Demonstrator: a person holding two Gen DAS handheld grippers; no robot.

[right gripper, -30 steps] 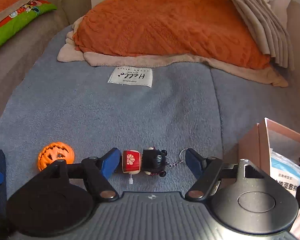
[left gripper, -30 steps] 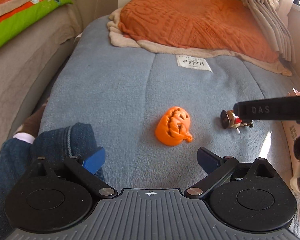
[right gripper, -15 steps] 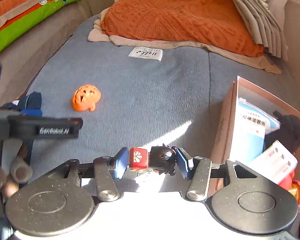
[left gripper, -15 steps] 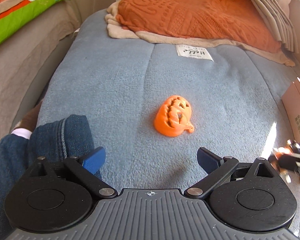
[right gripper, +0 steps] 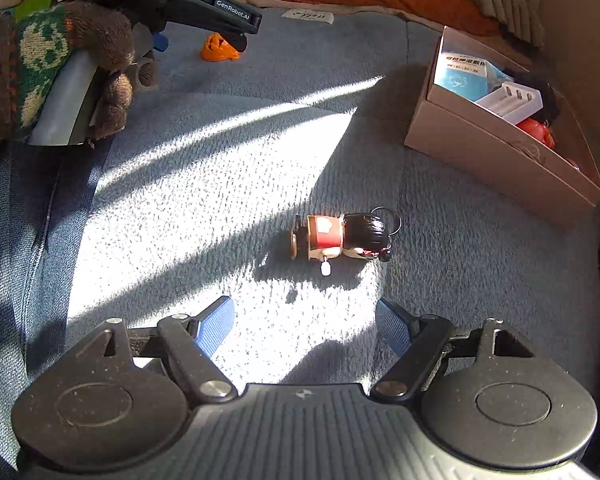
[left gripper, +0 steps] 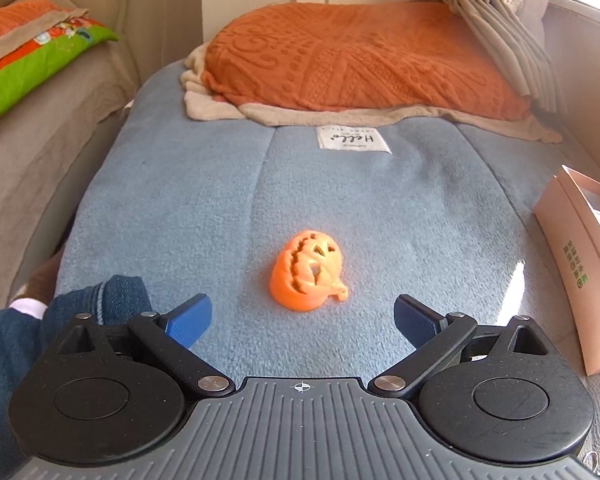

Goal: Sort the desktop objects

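Right wrist: right tool [right gripper: 304, 322] opening, empty; doll keychain [right gripper: 342, 236] on blanket, box [right gripper: 496, 160] near. Left tool [left gripper: 302, 322] wide.

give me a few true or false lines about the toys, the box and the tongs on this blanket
1. The orange pumpkin toy lies on the blue blanket. True.
2. The right tongs grip the doll keychain. False: their jaws are opening and empty; the keychain lies on the blanket ahead of them.
3. The cardboard box is empty. False: it holds a blue packet and other items.
4. The left tongs are open, holding nothing. True.
5. The keychain is inside the box. False: it lies outside.
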